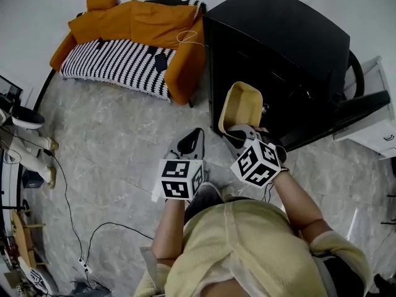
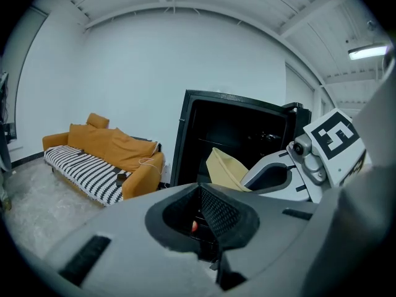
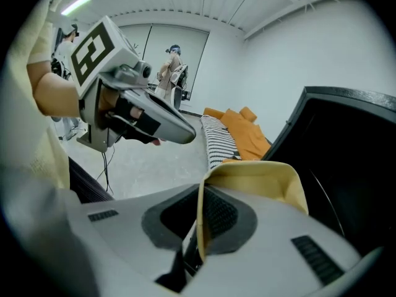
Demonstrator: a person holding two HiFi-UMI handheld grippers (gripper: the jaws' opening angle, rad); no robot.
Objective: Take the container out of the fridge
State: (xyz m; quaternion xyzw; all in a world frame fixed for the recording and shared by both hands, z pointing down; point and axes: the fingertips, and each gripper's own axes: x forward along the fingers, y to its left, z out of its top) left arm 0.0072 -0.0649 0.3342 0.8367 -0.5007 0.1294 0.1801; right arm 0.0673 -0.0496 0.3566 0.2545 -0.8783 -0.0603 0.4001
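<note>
The yellow container (image 1: 241,106) hangs tilted in front of the open black fridge (image 1: 278,36), outside its dark inside. My right gripper (image 1: 239,135) is shut on the container's near rim, and in the right gripper view that rim (image 3: 260,177) runs between the jaws of this gripper (image 3: 200,224). My left gripper (image 1: 190,143) hovers beside it to the left, shut with nothing held. The left gripper view shows its closed jaws (image 2: 203,214), the container (image 2: 224,169) and the fridge (image 2: 238,125) behind it.
An orange sofa (image 1: 133,26) with a striped blanket stands left of the fridge. A white cabinet (image 1: 378,125) sits to the fridge's right, by the dark open door (image 1: 365,107). Cables (image 1: 68,203) trail over the marble floor. A person (image 3: 170,67) stands far back.
</note>
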